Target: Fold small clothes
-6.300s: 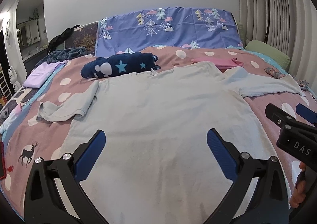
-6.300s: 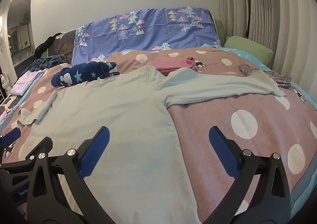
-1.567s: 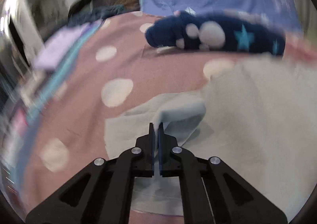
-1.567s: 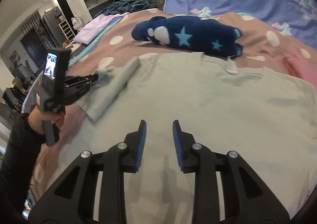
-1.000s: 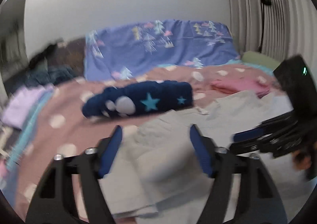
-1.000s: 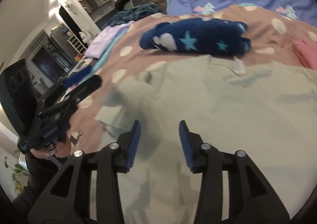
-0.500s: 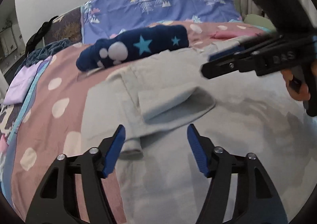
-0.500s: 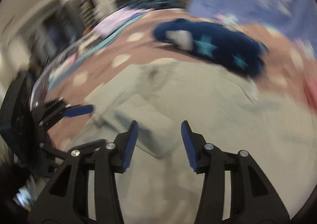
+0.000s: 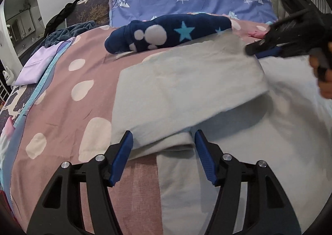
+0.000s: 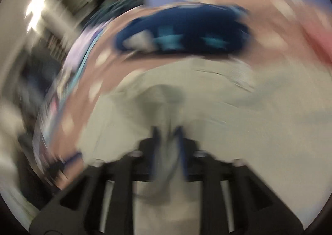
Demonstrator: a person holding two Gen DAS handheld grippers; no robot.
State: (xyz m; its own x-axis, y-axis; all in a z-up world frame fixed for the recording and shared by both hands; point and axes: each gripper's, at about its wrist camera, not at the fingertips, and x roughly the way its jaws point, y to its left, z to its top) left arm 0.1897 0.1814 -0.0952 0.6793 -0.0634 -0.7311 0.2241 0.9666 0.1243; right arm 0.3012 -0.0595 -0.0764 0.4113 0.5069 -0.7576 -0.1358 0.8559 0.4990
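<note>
A pale grey-green shirt [image 9: 186,89] lies flat on the bed, its left sleeve folded inward over the body. My left gripper [image 9: 164,147] is open and low over the near edge of that fold, with the cloth edge between its blue pads but untouched. At the fold's far right corner is my right gripper [image 9: 261,50], held by a person's hand [image 9: 323,81]. The right wrist view is heavily blurred. There the right gripper [image 10: 167,141] has its jaws closing, with a ridge of the shirt [image 10: 228,120] pinched between them.
A navy fleece garment with stars [image 9: 170,33] lies just beyond the shirt's collar. The pink spotted bedspread [image 9: 72,110] stretches to the left, with a lilac folded cloth [image 9: 35,69] at its far left edge. A pink garment [image 9: 257,33] lies behind the right gripper.
The left gripper has sunk closer to the folded sleeve. The right gripper has swung over to the fold's far corner, and its jaws have narrowed onto cloth.
</note>
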